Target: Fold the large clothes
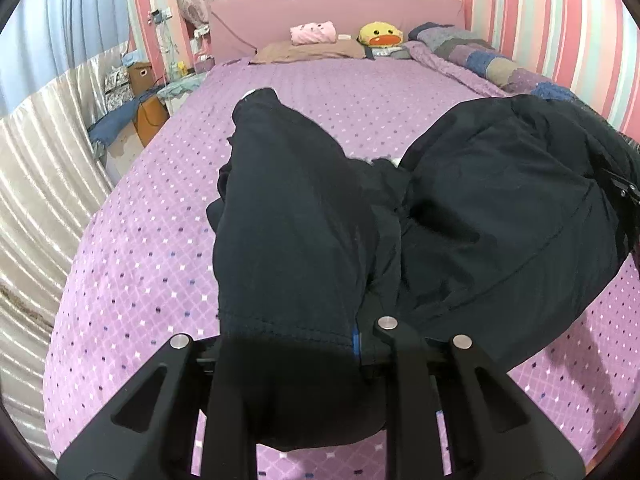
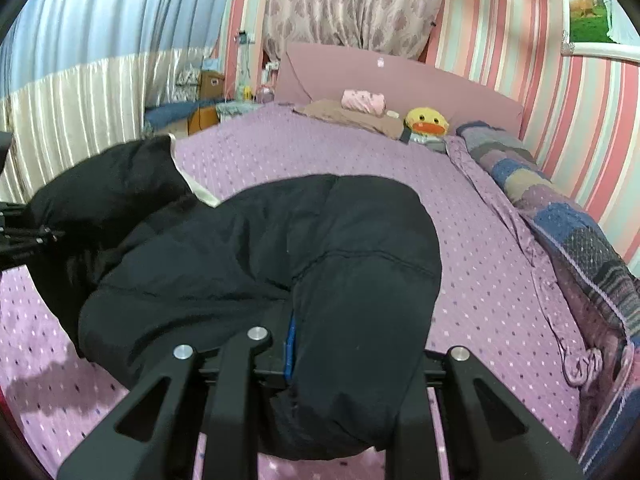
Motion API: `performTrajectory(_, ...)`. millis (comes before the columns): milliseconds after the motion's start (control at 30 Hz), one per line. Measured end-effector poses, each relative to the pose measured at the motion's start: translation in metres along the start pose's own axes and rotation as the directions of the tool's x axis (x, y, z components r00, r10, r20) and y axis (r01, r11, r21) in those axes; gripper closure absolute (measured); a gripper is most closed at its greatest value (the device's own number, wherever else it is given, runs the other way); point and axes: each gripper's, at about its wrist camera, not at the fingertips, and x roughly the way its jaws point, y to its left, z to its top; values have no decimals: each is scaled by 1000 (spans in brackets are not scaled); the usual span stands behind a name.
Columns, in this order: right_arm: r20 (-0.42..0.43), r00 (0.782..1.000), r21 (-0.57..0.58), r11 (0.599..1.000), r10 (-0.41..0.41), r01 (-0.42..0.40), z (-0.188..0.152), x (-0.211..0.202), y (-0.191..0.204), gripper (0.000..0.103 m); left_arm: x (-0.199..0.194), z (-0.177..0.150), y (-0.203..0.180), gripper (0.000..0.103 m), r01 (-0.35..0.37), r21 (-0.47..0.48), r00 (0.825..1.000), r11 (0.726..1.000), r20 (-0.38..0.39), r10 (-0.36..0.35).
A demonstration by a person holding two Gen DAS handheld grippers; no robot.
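A black puffy jacket (image 1: 500,200) hangs between both grippers, lifted above the purple bedspread (image 1: 160,240). My left gripper (image 1: 320,344) is shut on one end of the jacket, which drapes over the fingers and hides the tips. In the right wrist view the jacket (image 2: 260,248) bulges in front, and my right gripper (image 2: 316,356) is shut on its other end. The left gripper (image 2: 24,236) shows at the left edge of the right wrist view, and the right gripper (image 1: 624,192) at the right edge of the left wrist view.
The bed has a pink headboard (image 1: 340,8), a brown pillow (image 1: 312,51), a pink roll (image 1: 313,33) and a yellow duck toy (image 1: 380,35) at the far end. A patchwork quilt (image 2: 560,220) lies along the striped wall. A cluttered bedside table (image 1: 140,96) stands on the left.
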Motion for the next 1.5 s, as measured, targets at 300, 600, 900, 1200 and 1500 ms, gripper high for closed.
performTrajectory(300,-57,998,38,999,-18,20,-11,13,-4,84,49,33,-8,83,-6,-39,999,999,-35,5)
performTrajectory(600,-101,994,16,999,-42,44,-14,24,0,83,72,17,-5,82,-40,-75,996,996,-82,34)
performTrajectory(900,-127,991,63,997,-35,43,-25,35,-9,83,89,7,0,81,-60,-74,993,995,-108,52)
performTrajectory(1200,-184,982,66,997,-35,48,-46,51,-12,81,99,-5,7,78,-74,-65,991,995,-117,66)
performTrajectory(1500,-252,967,151,988,25,14,-76,74,-25,70,114,-22,9,67,-71,-46,988,996,-139,64)
